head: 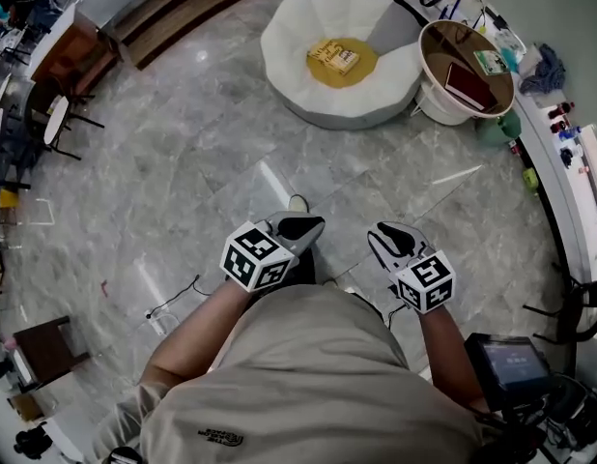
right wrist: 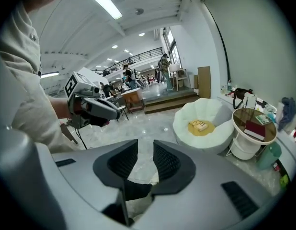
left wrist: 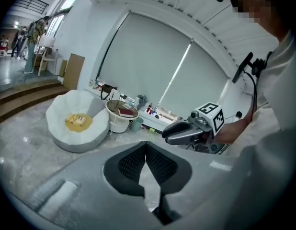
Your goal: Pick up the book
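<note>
**At the far right, the book point(head: 465, 85) lies beyond reach**

The dark red book is seen lying flat on the round table point(head: 451, 44), well apart from both tongs. The yellow items point(head: 335, 58) on the white cushion point(head: 289, 42) could be taken by mistake, or the flat book merely shoved against the table's rim. Jaw gaps are settled only by the gripper views: the left tongs point(left wrist: 146, 146) are closed and empty, while the right tongs point(right wrist: 145, 152) are slightly parted with nothing held.

Red book point(head: 466, 85) — flat on round table point(head: 451, 44)
</note>
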The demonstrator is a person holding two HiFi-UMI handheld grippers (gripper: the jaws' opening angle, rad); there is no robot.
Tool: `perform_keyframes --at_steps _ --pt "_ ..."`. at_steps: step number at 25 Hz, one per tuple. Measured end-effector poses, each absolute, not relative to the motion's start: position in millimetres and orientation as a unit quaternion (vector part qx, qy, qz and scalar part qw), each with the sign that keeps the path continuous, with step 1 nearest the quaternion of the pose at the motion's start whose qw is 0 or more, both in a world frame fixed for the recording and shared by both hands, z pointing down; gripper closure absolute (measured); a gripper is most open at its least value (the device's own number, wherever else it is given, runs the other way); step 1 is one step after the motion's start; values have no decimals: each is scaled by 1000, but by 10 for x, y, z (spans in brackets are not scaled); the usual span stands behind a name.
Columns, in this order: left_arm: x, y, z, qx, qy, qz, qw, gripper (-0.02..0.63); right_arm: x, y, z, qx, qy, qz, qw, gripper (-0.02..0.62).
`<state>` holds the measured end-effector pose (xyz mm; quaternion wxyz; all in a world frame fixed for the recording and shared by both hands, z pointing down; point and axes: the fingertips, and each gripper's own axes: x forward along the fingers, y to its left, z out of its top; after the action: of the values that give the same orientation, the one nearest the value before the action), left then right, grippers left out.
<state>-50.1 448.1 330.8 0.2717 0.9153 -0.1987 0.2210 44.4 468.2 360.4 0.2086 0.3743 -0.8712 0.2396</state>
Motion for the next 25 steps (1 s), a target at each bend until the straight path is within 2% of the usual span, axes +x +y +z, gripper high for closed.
perform_keyframes --at_steps 8,14,18,23,25 --pt "-566 3013 3338 925 -126 219 284 598 392 3150 3902 406 -832 299 233 486" --pt "-767 2103 3423 921 -118 231 292 597 445 2032 4273 433 -800 376 178 486" --pt "-745 1531 3531 913 -145 215 316 597 556 1269 4555 436 -781 434 107 486" --pt "-589 665 3807 899 -176 227 332 597 693 159 5237 415 -758 499 61 477" --pt "-466 265 3976 890 -185 235 343 597 806 -328 5578 414 -739 530 43 454"
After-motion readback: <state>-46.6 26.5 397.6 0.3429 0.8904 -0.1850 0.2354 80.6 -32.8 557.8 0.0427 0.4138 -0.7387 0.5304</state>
